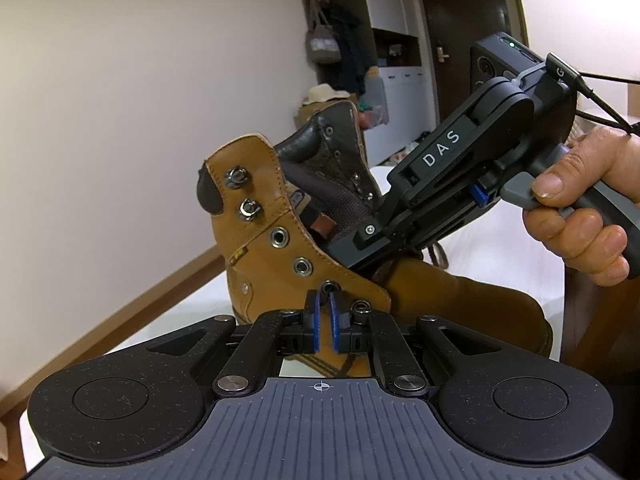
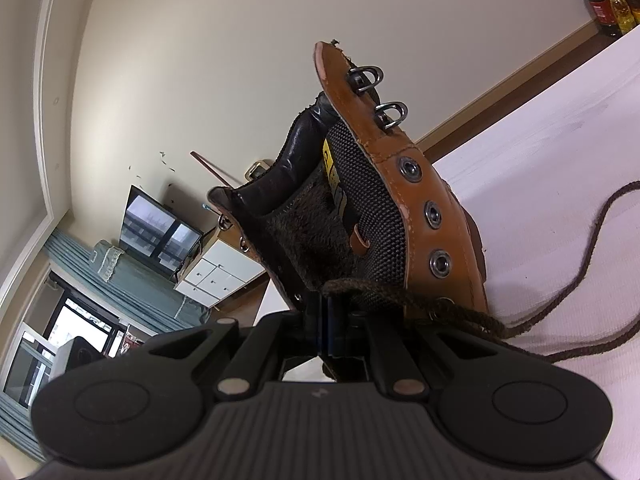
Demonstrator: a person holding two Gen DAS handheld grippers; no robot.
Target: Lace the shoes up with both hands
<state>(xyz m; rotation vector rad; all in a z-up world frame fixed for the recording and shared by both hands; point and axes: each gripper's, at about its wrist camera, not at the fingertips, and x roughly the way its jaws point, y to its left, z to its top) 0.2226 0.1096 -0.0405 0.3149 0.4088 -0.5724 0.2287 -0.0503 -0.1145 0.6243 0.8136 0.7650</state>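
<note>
Left wrist view: the left gripper [image 1: 325,312], jaws slightly apart and holding nothing, sits just before an eyelet [image 1: 329,287] of the tan boot [image 1: 280,272] on the white table [image 1: 192,312]. The right gripper [image 1: 360,252] reaches into the boot.

Right wrist view: its jaws look closed beside the lace [image 2: 460,316]; grip unclear.

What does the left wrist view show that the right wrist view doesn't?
Only the left wrist view shows the right gripper from outside, reaching into the boot opening, with the hand on its handle, plus the left gripper, its fingers nearly together at a low eyelet.

Only the right wrist view shows the dark lace trailing across the white surface and the boot's fuzzy lining.

Both show the tan boot with empty upper eyelets and hooks.
</note>
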